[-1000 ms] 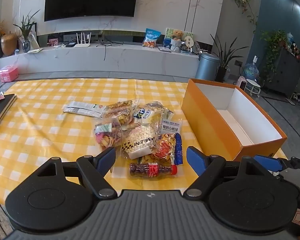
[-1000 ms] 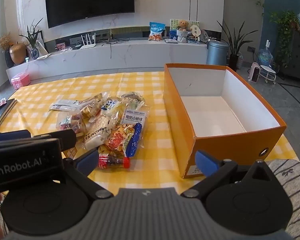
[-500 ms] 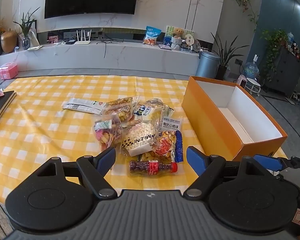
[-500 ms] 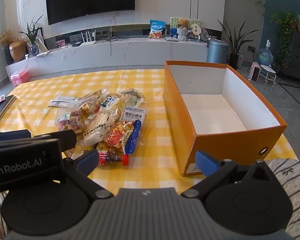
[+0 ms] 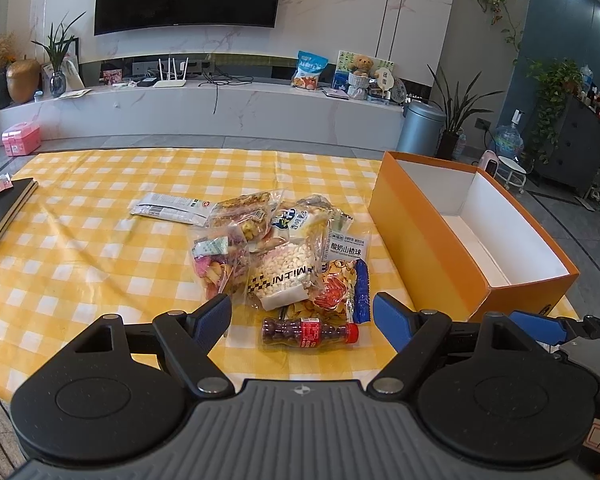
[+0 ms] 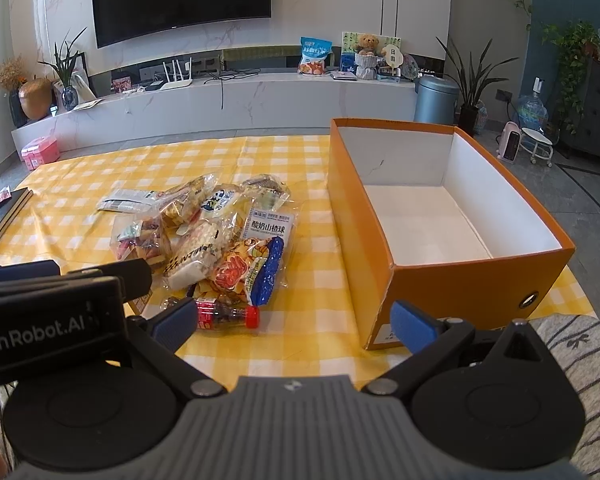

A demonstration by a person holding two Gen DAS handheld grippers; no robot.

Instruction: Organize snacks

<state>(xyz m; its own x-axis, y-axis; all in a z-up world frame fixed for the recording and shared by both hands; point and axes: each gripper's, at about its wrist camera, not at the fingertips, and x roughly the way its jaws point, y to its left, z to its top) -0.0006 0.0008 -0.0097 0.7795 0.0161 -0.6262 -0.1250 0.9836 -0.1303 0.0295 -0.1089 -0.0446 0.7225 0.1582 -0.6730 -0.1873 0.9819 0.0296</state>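
Note:
A heap of snack bags [image 5: 284,248] lies on the yellow checked tablecloth [image 5: 80,248], with a small cola-shaped candy bottle [image 5: 308,332] at its near edge and a flat white packet [image 5: 168,210] to the left. An empty orange box [image 5: 424,240] stands to the right. My left gripper [image 5: 302,316] is open and empty, just short of the bottle. My right gripper [image 6: 294,322] is open and empty, between the bottle [image 6: 226,314] and the orange box [image 6: 460,292]. The heap also shows in the right wrist view [image 6: 216,236].
A dark book [image 5: 2,210] lies at the table's left edge. Behind the table stand a white TV console [image 5: 220,112], a grey bin [image 5: 420,128] and plants. The left gripper's body [image 6: 52,308] fills the lower left of the right wrist view.
Both views have drawn back and risen slightly; the snack heap and the box sit a little farther up in frame. Nothing on the table moved. Both grippers stay open.

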